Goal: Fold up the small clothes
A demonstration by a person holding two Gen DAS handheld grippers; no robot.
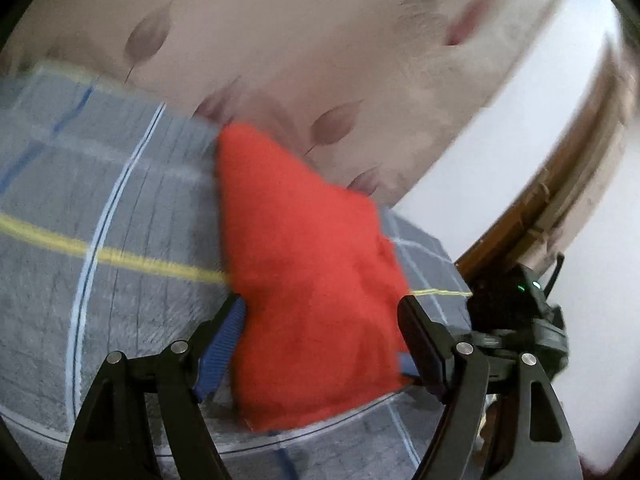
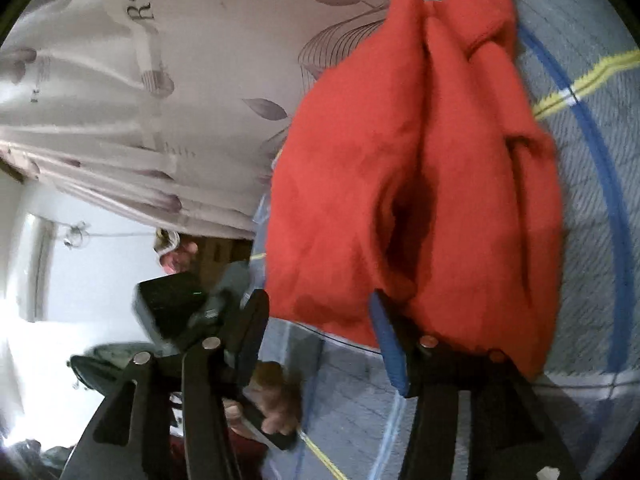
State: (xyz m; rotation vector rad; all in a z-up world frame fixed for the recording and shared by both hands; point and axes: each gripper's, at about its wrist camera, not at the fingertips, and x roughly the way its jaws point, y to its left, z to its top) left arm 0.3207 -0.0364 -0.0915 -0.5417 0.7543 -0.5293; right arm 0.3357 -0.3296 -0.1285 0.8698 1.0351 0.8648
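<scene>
Spread left tongs (image 1: 320, 320) and right tongs (image 2: 316, 312) flank blurred red garment (image 1: 304, 264), pads half-hidden.

the garment (image 1: 304, 264) is plain orange-red. under it the bedcover (image 1: 120, 200) is grey, crossed by yellow, white and blue lines. behind the garment the curtain (image 1: 280, 40) is pale beige with mauve-grey leaf prints and dark lettering. both grippers are black with blue pads (image 1: 224, 344).
</scene>
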